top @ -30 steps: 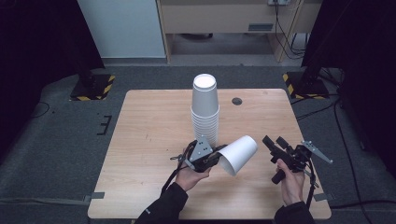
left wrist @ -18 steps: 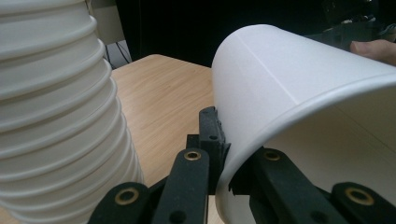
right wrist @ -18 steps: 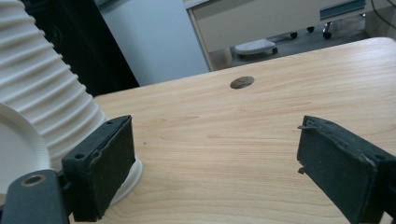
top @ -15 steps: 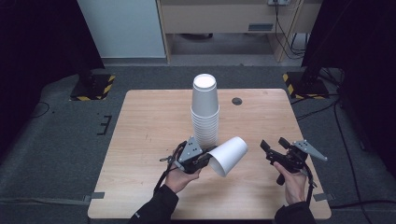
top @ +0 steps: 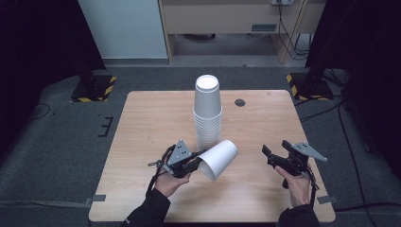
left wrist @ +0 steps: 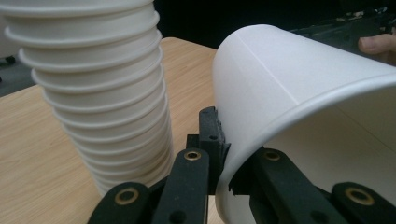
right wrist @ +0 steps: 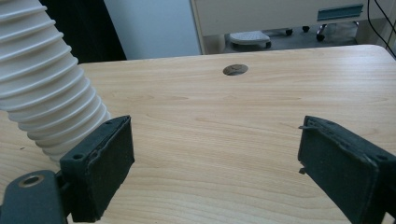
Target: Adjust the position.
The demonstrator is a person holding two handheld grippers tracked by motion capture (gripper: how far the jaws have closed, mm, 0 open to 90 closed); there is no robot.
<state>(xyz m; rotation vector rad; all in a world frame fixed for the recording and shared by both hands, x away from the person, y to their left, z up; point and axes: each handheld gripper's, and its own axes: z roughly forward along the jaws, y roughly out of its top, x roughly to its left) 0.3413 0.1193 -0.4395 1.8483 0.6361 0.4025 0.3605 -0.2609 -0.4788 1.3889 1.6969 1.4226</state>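
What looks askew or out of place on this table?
Only the single paper cup: it lies tipped on its side, clamped at the rim by the left tool, beside the upright cup stack. Nothing looks spilled or damaged. The right tool is open.

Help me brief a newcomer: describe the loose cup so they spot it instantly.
On the wooden table, find the tall stack of white cups. Just in front, the left hand-held gripper pinches one cup by its rim; it alone lies tipped sideways, apart from the stack.

We saw the left gripper [left wrist: 226, 161] clamped on the rim of a white paper cup [left wrist: 299, 107], cup tipped sideways. Stack of white paper cups [left wrist: 100, 98] stood just left on the wooden table [left wrist: 28, 154].
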